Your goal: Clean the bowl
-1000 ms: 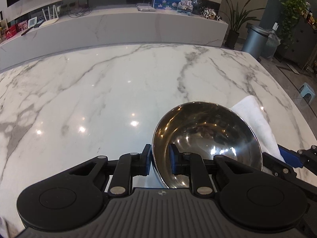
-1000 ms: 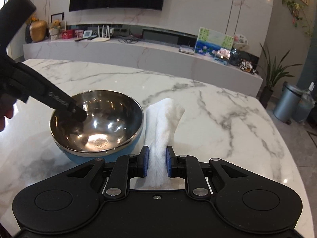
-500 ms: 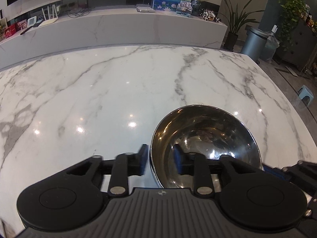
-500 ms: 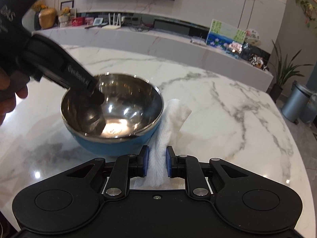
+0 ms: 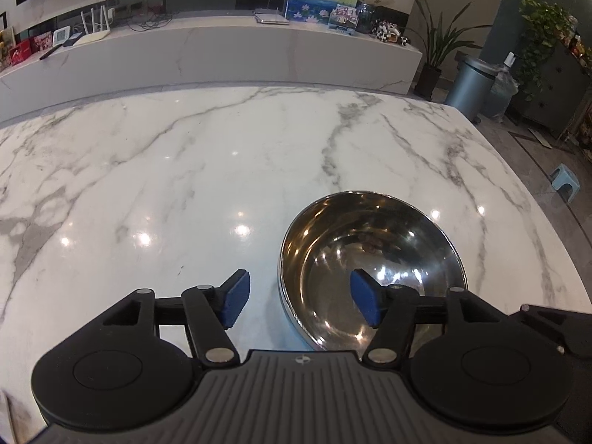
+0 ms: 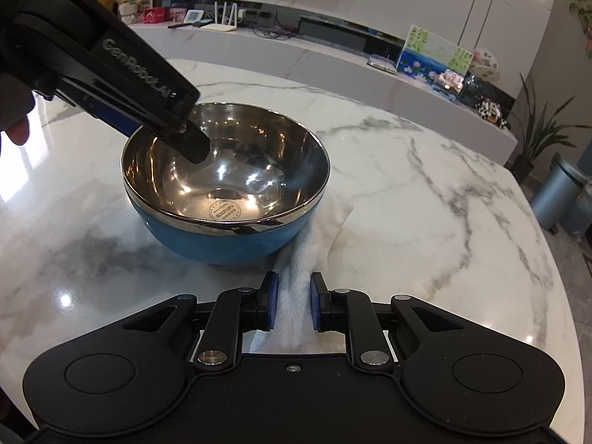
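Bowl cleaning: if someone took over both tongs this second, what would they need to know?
Left tongs: jaws opening, astride the bowl's near rim, one finger inside, pads not pressing on it.
Right tongs: shut on the white cloth, whose far end lies against the bowl's blue side.
Bowl: upright on the marble table, inside shiny, no dirt visible.
Done: cloth picked up.
Left: probably steady the bowl again, wipe the inside with the cloth, set both down.
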{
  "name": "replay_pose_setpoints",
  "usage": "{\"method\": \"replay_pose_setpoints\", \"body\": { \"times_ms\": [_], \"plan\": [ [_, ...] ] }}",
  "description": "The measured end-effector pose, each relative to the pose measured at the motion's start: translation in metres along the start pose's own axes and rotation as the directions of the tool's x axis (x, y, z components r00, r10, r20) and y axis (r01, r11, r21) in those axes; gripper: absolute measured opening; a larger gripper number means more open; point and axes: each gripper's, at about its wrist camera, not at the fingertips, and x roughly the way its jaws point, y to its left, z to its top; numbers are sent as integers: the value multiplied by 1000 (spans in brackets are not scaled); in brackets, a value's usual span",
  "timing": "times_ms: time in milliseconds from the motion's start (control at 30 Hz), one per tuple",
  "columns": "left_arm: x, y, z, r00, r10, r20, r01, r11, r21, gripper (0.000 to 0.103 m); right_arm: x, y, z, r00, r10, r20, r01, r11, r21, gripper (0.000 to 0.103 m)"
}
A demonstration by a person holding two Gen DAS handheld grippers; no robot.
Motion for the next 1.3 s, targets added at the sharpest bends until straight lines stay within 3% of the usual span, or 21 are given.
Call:
{"method": "replay_pose_setpoints", "body": {
  "times_ms": [400,767,1300],
  "plan": [
    [1,-3,-1,1000,21,-11,-20,999,49,21,-17,-19,7,995,-57,81,51,996,71,16],
    [10,-5,9,998,20,67,-24,998,56,16,-27,-27,11,990,-69,124,57,994,91,16],
    [9,-5,7,997,30,73,-33,998,48,16,-15,-4,6,999,-2,46,0,999,34,16]
  ]
}}
